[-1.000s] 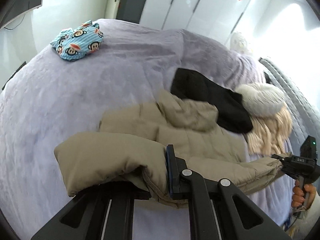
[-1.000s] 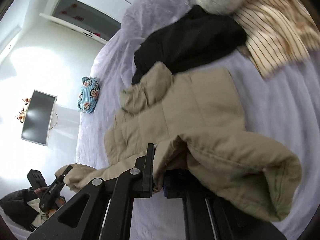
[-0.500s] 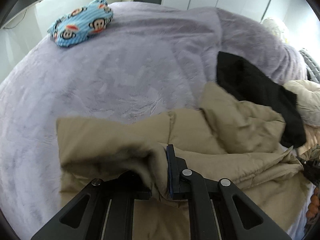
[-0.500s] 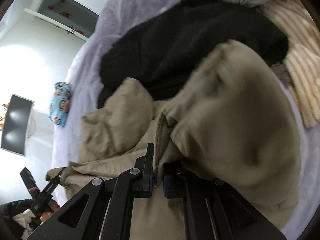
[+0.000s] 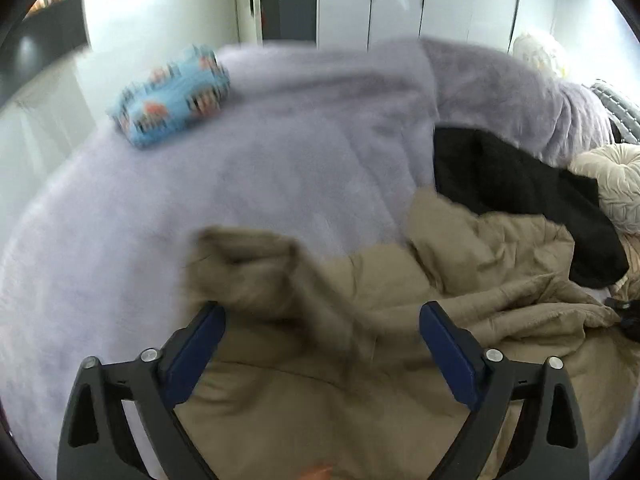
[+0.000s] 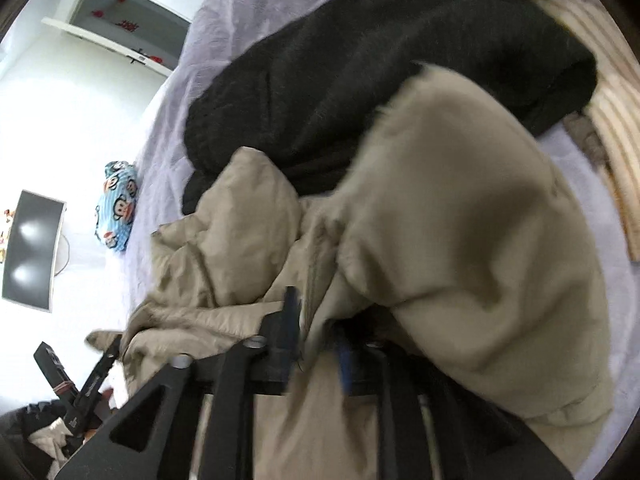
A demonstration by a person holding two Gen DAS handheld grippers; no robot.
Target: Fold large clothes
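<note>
Tan puffer jacket [image 5: 472,312] spread on lilac bed cover [image 5: 248,184], near side of bed, bunched and part folded over itself.

Left hand-held gripper [image 5: 322,332]: jaws wide apart and opening, blue pads [image 5: 196,354] clear of cloth on both sides. Blurred jacket sleeve [image 5: 256,268] between them, touching neither pad, nothing gripped. Seen small at lower left of right wrist view [image 6: 100,364], beside jacket hem.

Right hand-held gripper [image 6: 316,344]: jaws partly apart and opening, fold of jacket [image 6: 460,260] in the gap and draped over the right finger. Pads mostly covered by cloth; no firm pinch visible. Big tan fold bulging to right of gripper, blurred.

Black sweater [image 5: 520,188] at far right of jacket, its near edge overlapping jacket collar; same sweater [image 6: 380,68] fills top of right wrist view. Cream cushion [image 5: 616,184] just right of black sweater. Striped beige garment [image 6: 612,160] at right edge, next to sweater.

Blue monkey-print bundle [image 5: 172,96] far left on bed, well apart from jacket; also at left in right wrist view [image 6: 118,208]. Dark screen [image 6: 32,248] on wall left of bed. White wardrobe doors [image 5: 440,0] beyond bed.
</note>
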